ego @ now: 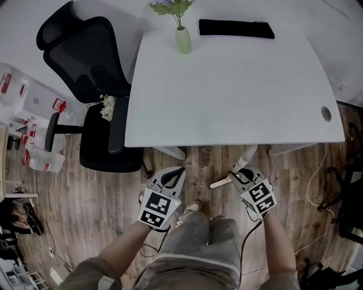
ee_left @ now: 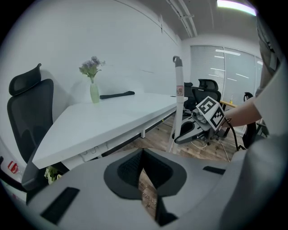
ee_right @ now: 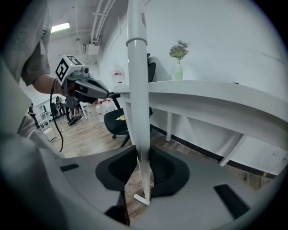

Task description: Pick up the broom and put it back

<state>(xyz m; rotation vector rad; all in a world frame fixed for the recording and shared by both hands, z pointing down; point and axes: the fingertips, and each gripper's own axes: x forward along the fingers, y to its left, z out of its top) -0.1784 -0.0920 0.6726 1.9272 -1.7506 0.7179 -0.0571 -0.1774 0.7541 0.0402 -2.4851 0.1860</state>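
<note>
A white tabletop (ego: pixel 227 85) stands against a white wall (ee_left: pixel 112 40), over a wood-plank floor (ego: pixel 85 198). At its far edge sit a pale vase of flowers (ego: pixel 182 37) and, to the right, a flat black bar (ego: pixel 236 28). A black office chair (ego: pixel 91 68) is at its left side. Far across the room, blinds cover tall windows (ee_left: pixel 225 67), more office chairs (ee_left: pixel 208 87) stand before them, and a ceiling strip light (ee_left: pixel 234 4) glows.

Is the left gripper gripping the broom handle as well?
No: the left gripper has nothing between its jaws, only floor showing past them, while the right gripper alone clamps the white broom handle.
</note>
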